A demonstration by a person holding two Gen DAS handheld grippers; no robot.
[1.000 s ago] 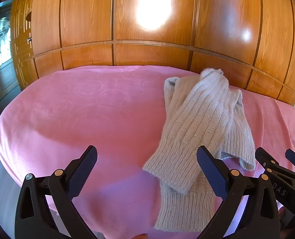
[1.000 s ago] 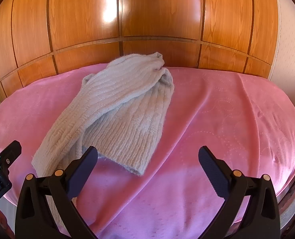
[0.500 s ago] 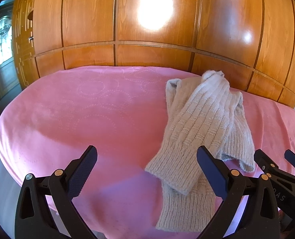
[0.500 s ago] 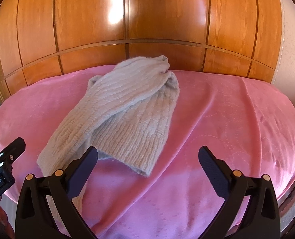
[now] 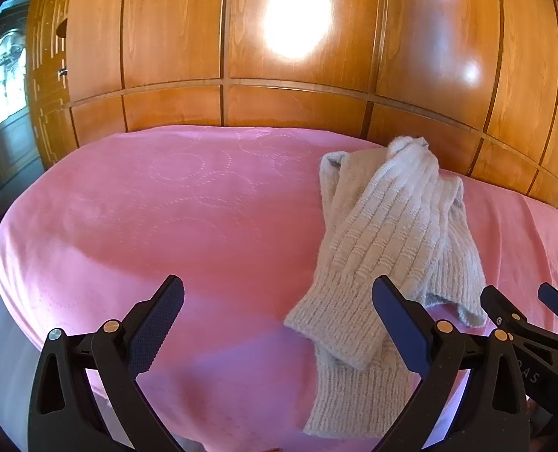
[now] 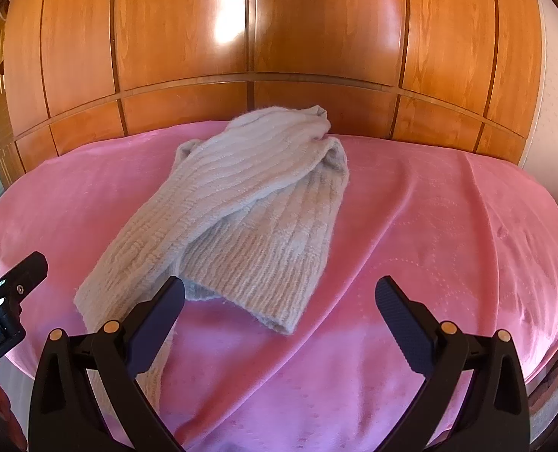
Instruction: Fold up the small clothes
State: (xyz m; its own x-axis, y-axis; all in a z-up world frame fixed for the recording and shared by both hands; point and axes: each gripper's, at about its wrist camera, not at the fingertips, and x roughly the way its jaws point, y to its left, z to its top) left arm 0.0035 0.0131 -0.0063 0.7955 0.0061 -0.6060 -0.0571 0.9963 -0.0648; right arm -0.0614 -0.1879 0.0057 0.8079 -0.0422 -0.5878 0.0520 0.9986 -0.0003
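Observation:
A light grey ribbed knit garment (image 5: 388, 248) lies folded in overlapping layers on the pink bedspread (image 5: 173, 218). In the right wrist view the same knit garment (image 6: 248, 211) stretches from the wardrobe side down to the near left. My left gripper (image 5: 277, 301) hovers open just short of its near cuff, its right finger over the knit. My right gripper (image 6: 279, 301) is open too, above the garment's near hem, holding nothing. Each gripper's tips show at the edge of the other's view.
A glossy wooden wardrobe wall (image 6: 263, 37) stands right behind the bed. The pink bedspread (image 6: 448, 226) spreads wide to the right of the garment and drops off at its rounded edges. A doorway with a window (image 5: 3, 86) shows at the far left.
Both views have shifted slightly, so the garment sits a little lower and nearer the grippers. Both stay open, and the garment itself lies as before.

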